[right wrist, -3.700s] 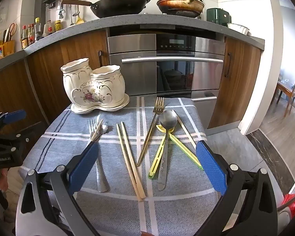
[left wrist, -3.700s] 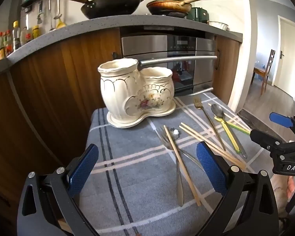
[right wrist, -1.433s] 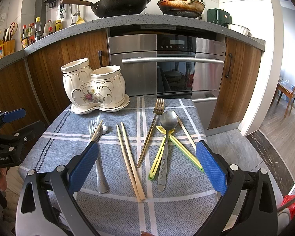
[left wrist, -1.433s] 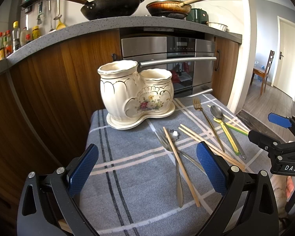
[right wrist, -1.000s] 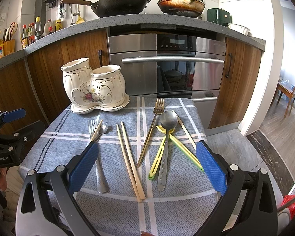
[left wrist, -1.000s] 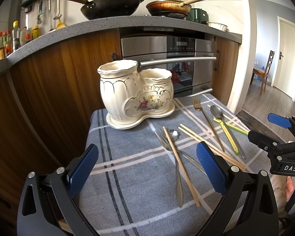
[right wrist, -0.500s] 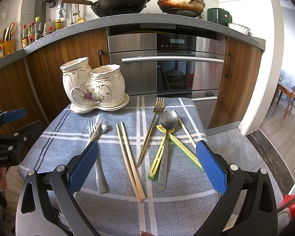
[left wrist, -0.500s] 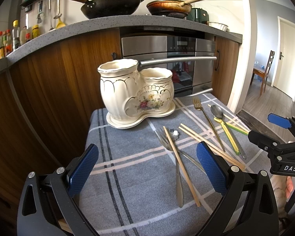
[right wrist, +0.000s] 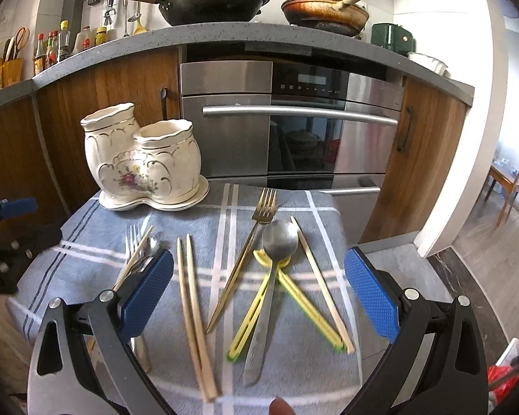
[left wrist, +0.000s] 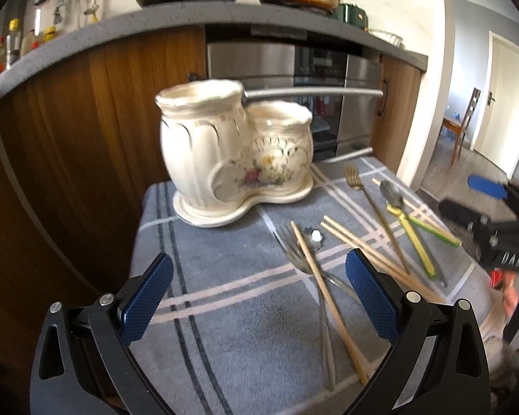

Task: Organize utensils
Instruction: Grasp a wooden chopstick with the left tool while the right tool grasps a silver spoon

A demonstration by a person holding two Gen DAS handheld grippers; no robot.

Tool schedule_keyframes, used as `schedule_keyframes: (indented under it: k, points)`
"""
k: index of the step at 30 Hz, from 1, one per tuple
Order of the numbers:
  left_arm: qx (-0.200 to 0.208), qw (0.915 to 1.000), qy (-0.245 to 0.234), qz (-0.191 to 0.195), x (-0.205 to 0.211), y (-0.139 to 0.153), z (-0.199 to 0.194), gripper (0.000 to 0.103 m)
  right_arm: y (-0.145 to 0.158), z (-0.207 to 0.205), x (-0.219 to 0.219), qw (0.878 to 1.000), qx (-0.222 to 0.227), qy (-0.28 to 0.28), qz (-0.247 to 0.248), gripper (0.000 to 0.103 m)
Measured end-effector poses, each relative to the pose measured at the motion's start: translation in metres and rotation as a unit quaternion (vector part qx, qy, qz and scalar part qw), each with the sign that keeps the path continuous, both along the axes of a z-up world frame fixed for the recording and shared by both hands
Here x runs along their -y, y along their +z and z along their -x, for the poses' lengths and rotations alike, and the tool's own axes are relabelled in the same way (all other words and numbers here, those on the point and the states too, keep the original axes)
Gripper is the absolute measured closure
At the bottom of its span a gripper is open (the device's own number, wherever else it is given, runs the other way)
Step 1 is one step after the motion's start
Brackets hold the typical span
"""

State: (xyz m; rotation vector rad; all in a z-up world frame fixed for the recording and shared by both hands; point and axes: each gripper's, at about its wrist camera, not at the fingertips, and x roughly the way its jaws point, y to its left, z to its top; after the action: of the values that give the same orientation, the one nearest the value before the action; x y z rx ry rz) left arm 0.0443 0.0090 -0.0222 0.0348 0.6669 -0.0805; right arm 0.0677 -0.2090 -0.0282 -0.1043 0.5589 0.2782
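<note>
- Holding my left gripper (left wrist: 258,292) over the cloth (left wrist: 225,297), I keep its blue pads wide apart, with nothing between them.
- My right gripper (right wrist: 258,290) is wide apart too and holds nothing. It hangs over the middle of the spread-out things.
- The white holder (right wrist: 140,159) stands on its dish at the back left of the cloth. It has two cups, one tall and one short. I can't see inside them.
- A gold fork (right wrist: 251,249) lies slanted in the middle.
- A big spoon (right wrist: 271,276) lies just right of it, on top of the crossed green chopsticks (right wrist: 294,299).
- One pale chopstick (right wrist: 320,282) lies beside them, on the right.
- Two pale chopsticks (right wrist: 192,307) lie side by side, left of the gold fork.
- A silver fork (right wrist: 132,238) and a small spoon (right wrist: 151,245) lie at the left, with one more chopstick (right wrist: 135,256) across them.
- Up on the worktop (right wrist: 155,36) sit a black wok (right wrist: 214,1) and a brown pan (right wrist: 325,10).
</note>
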Motion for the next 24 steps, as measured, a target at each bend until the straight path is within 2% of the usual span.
schedule_keyframes:
  k: [6, 8, 10, 14, 20, 24]
  points:
    - [-0.041, 0.9982, -0.039, 0.021, 0.008, -0.027, -0.029, 0.008, -0.010, -0.026, 0.003, 1.000, -0.014, 0.003, 0.018, 0.007]
    - [-0.048, 0.9973, -0.050, 0.023, 0.012, -0.030, -0.034, 0.023, -0.015, -0.034, 0.006, 1.000, -0.023, -0.002, 0.018, 0.022]
    - [-0.061, 0.9961, -0.060, 0.022, 0.019, -0.034, -0.040, 0.031, -0.021, -0.043, 0.012, 0.999, -0.041, -0.008, 0.008, 0.029]
    - [-0.064, 0.9954, -0.070, 0.016, 0.029, -0.035, -0.044, 0.037, -0.031, -0.056, 0.023, 0.997, -0.070, -0.006, -0.015, 0.048]
    - [-0.081, 0.9941, -0.069, 0.024, 0.033, -0.038, -0.054, 0.054, -0.040, -0.079, 0.023, 0.995, -0.095, 0.015, -0.025, 0.065]
    - [-0.085, 0.9936, -0.071, 0.023, 0.034, -0.039, -0.058, 0.058, -0.045, -0.094, 0.021, 0.994, -0.104, 0.017, -0.026, 0.066]
